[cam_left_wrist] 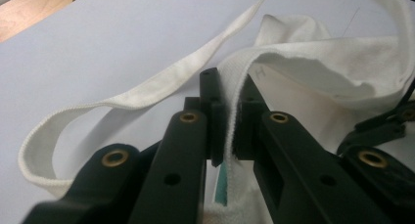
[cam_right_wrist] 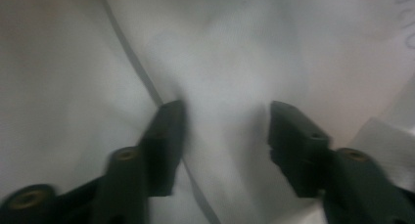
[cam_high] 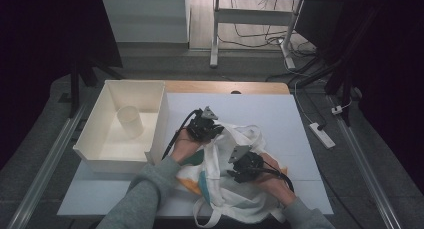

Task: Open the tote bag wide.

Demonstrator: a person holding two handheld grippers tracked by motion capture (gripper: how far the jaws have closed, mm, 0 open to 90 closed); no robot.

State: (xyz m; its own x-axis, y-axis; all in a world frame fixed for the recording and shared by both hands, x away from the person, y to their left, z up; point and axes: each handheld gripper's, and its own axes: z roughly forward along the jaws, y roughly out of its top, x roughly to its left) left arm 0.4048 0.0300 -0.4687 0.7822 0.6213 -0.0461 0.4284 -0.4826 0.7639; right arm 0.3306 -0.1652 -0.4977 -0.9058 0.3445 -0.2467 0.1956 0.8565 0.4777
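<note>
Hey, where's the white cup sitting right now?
In the high view the white cup stands upright inside the white open box at the table's left, just left of the left claw and the tote bag.

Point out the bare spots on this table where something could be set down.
The white table sheet is bare behind the tote bag, up to the wooden strip, and along its right edge. The front left corner below the white bin is free. The middle is crowded: bag, left gripper, right gripper.

Your right gripper (cam_right_wrist: 222, 131) is showing blurred over the tote bag (cam_right_wrist: 235, 53); its lettering is staying unreadable.
</note>
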